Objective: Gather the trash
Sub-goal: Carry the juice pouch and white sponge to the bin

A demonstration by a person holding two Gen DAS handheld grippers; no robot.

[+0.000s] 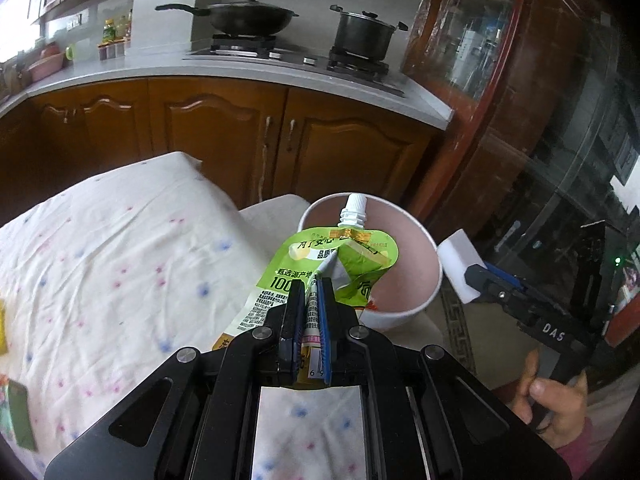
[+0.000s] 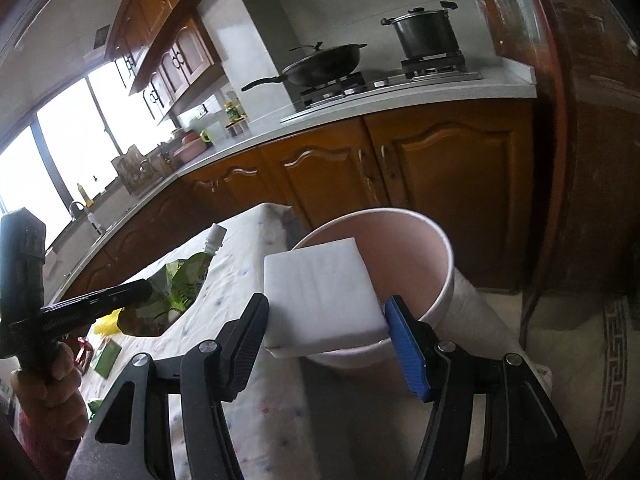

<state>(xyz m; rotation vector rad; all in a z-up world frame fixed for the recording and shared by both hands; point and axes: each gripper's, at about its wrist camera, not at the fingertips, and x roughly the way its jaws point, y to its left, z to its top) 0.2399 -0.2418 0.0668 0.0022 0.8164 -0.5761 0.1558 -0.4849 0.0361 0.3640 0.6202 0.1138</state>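
- left claw [image 1: 309,294] clamped on one crumpled green spout pouch [image 1: 344,258], held at near rim of bucket, white spout over the opening
- right claw [image 2: 326,314] clamped on one white foam block [image 2: 320,300], held just at the bucket's near edge
- one pink bucket [image 2: 442,248], white rim, stands beside the counter [image 1: 120,248] covered in dotted cloth
- other scraps on cloth: one yellow bit [image 2: 108,324], two green wrappers [image 2: 107,354] blurred
- behind: one stove, one wok [image 1: 248,18], one pot [image 1: 362,34]

Green pouch [image 1: 344,264], white sponge [image 2: 322,296], pink bucket [image 2: 404,252], pink-and-blue-dotted white cloth [image 1: 120,248].
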